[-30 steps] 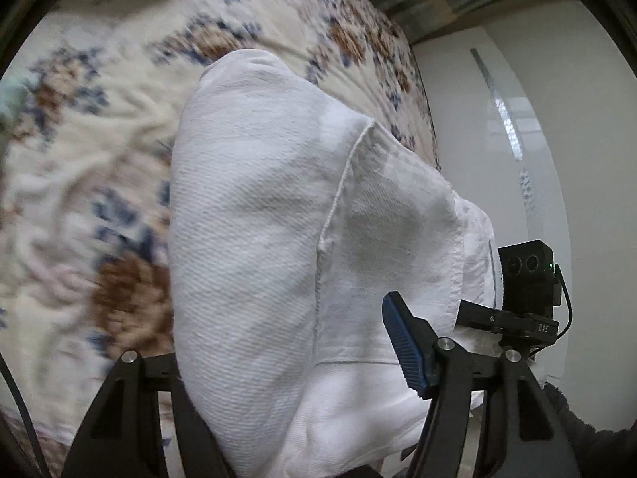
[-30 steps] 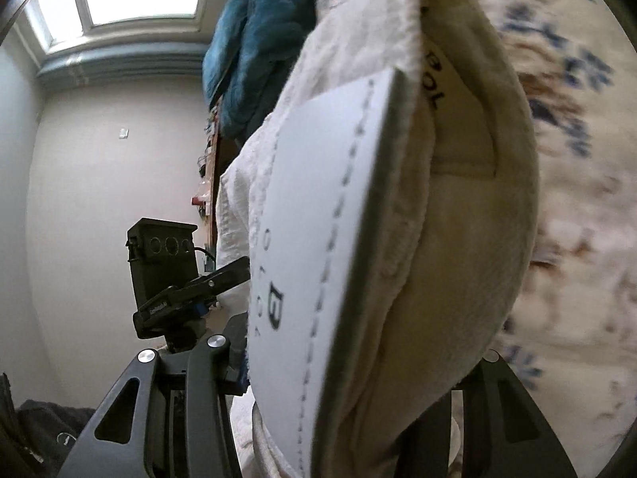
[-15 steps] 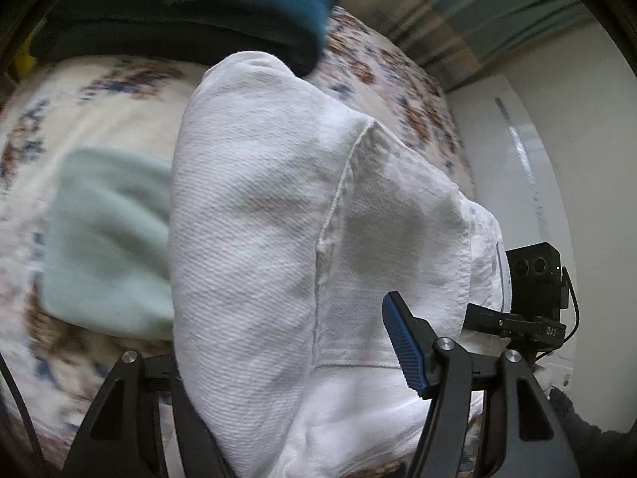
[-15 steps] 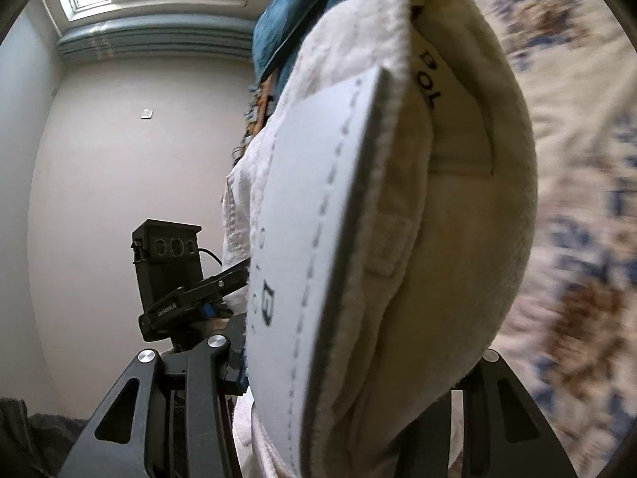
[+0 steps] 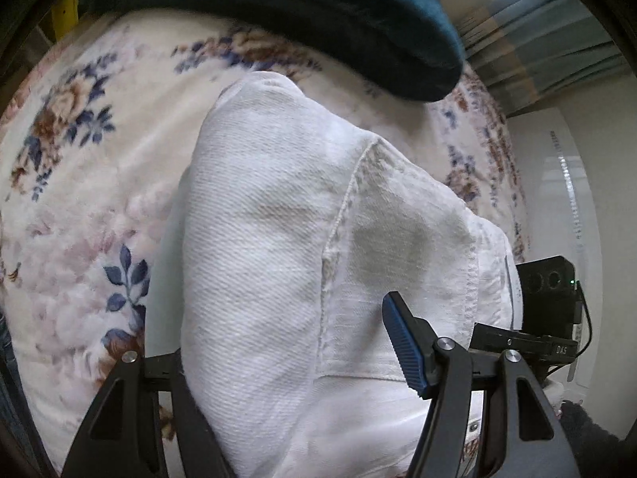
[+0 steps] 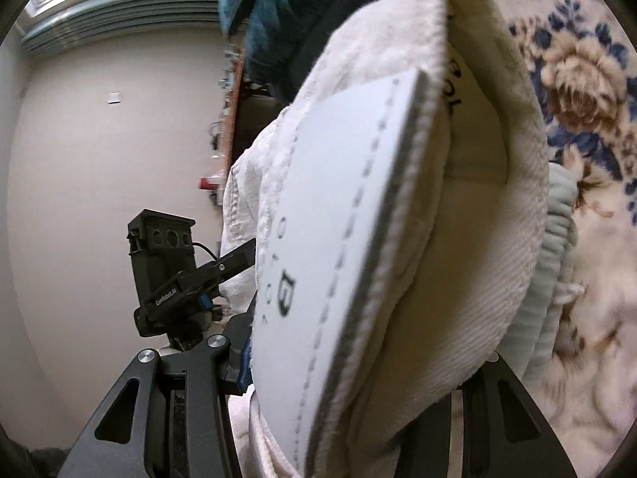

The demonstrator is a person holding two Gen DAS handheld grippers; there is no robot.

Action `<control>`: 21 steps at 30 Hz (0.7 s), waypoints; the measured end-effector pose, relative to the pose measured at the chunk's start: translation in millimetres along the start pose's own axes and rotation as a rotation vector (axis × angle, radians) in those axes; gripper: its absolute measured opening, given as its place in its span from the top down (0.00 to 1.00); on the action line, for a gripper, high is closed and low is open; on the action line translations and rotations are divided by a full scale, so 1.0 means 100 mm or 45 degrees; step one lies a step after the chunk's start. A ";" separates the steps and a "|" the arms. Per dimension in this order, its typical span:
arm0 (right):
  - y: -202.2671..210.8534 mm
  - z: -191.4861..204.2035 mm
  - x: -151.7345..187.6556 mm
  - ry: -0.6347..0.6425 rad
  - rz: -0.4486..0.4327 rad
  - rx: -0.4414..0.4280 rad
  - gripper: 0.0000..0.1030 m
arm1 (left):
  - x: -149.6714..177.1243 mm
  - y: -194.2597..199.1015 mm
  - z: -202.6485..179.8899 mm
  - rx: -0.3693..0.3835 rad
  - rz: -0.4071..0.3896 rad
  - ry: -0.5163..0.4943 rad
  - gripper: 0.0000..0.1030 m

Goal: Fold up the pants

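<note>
The white pants [image 5: 278,247] are folded into a thick bundle held up between both grippers, above a floral bed cover [image 5: 71,151]. My left gripper [image 5: 294,382] is shut on the bundle's left end; its blue-padded finger [image 5: 402,338] lies on the cloth. My right gripper [image 6: 358,418] is shut on the other end, where a white leather waistband patch [image 6: 350,231] with stitching and black letters faces the camera. The pants [image 6: 458,279] hide most of both grippers' fingers. The other gripper's camera shows in each view [image 5: 549,283] [image 6: 163,247].
A dark teal blanket [image 5: 318,12] lies piled at the far side of the bed. A pale green garment [image 6: 557,231] lies on the floral cover just beyond the bundle. A white wall and striped curtain [image 5: 549,40] are to the right.
Both grippers have carried the bundle forward across the bed toward the teal blanket. The pale green garment left the left view and now shows under the bundle in the right view. The grips are unchanged.
</note>
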State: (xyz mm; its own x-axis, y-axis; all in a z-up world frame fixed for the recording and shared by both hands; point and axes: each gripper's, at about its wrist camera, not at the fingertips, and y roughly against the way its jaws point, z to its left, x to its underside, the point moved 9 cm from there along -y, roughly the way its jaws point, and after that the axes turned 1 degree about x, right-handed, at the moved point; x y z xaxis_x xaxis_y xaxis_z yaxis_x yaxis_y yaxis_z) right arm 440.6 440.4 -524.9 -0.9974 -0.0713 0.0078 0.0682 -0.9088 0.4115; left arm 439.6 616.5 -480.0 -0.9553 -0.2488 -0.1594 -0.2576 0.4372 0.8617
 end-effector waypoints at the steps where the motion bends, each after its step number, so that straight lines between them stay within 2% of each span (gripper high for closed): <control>1: -0.01 -0.10 -0.04 -0.011 0.007 0.023 0.51 | 0.01 -0.05 0.05 -0.007 0.006 0.004 0.40; 5: -0.23 -0.27 -0.17 -0.034 0.035 0.114 0.51 | 0.05 -0.22 0.24 -0.006 0.044 0.030 0.34; 7: -0.24 -0.33 -0.18 -0.038 0.047 0.173 0.51 | 0.10 -0.26 0.24 -0.037 0.065 0.013 0.26; 8: -0.27 -0.31 -0.19 -0.039 0.051 0.190 0.51 | 0.12 -0.25 0.22 -0.065 0.071 0.001 0.26; 11: -0.47 -0.25 -0.34 -0.047 0.065 0.307 0.33 | 0.18 -0.11 0.12 -0.211 0.061 -0.034 0.26; 12: -0.50 -0.24 -0.41 -0.038 0.067 0.361 0.21 | 0.21 -0.04 0.09 -0.273 0.053 -0.044 0.26; 13: -0.44 -0.19 -0.42 -0.020 0.058 0.437 0.11 | 0.23 0.01 0.08 -0.334 0.038 -0.057 0.26; 15: -0.30 -0.06 -0.45 0.047 -0.006 0.603 0.08 | 0.32 0.23 -0.02 -0.498 -0.009 -0.092 0.27; 16: -0.13 0.05 -0.44 0.105 -0.060 0.740 0.08 | 0.36 0.30 -0.05 -0.534 -0.033 -0.103 0.27; 17: 0.03 0.12 -0.36 0.136 -0.093 0.822 0.08 | 0.41 0.43 -0.11 -0.580 -0.067 -0.106 0.27; 19: 0.33 0.38 -0.28 0.197 -0.186 1.022 0.08 | 0.52 0.65 -0.24 -0.593 -0.121 -0.086 0.26; 21: 0.74 0.53 0.02 0.225 -0.236 1.141 0.08 | 0.68 0.91 -0.44 -0.606 -0.160 -0.078 0.25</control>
State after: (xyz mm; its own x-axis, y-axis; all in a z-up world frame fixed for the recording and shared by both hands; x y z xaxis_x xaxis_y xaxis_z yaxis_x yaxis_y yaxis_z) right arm 442.7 394.4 -446.4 -0.9677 -0.0853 -0.2372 -0.2082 -0.2605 0.9428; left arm 357.8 601.9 -391.3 -0.9317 -0.2166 -0.2917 -0.2901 -0.0398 0.9562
